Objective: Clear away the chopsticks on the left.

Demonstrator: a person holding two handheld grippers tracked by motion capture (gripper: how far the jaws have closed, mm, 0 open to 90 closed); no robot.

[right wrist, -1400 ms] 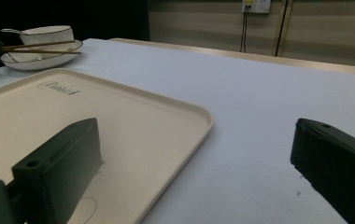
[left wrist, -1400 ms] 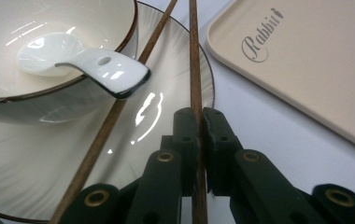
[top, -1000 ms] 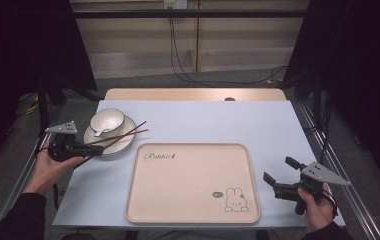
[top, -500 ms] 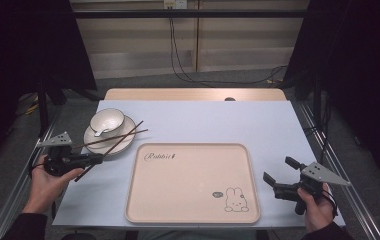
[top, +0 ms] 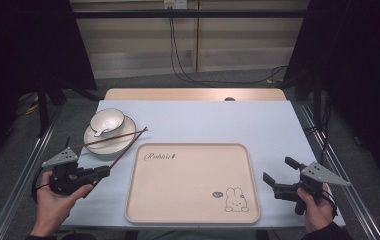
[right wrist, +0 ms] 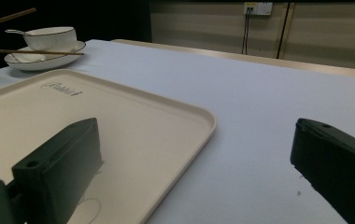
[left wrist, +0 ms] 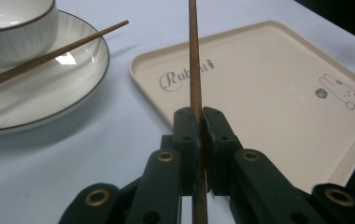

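Since the earlier frames, the left gripper (top: 103, 172) has pulled away from the plate (top: 109, 140) toward the lower left of the high view, taking one chopstick (top: 128, 149) with it; the right gripper (top: 278, 176) has kept its place at the lower right.

Now the left gripper sits low at the left of the high view, in the person's left hand (top: 58, 197), its jaws pressed together on the chopstick. That held chopstick runs up and to the right from the jaws, its far end near the tray's (top: 248, 155) upper left corner. In the left gripper view, the gripper (left wrist: 199, 122) pinches the stick (left wrist: 194, 56) tightly, and the stick stands straight up the middle of the frame, passing down between the jaws as well.

A second chopstick (top: 109, 139) lies across the plate, at the upper left of the table, just below the bowl (top: 107, 121) that stands on the plate. A spoon (top: 97, 132) rests in the bowl.

The right gripper, in the right hand (top: 314, 210), has its jaws spread wide with nothing between them. It is just to the right of the tray, over the pale blue tabletop (top: 228, 122). In the right gripper view, the two jaws stand well apart, with the tray's (right wrist: 185, 116) corner between them.
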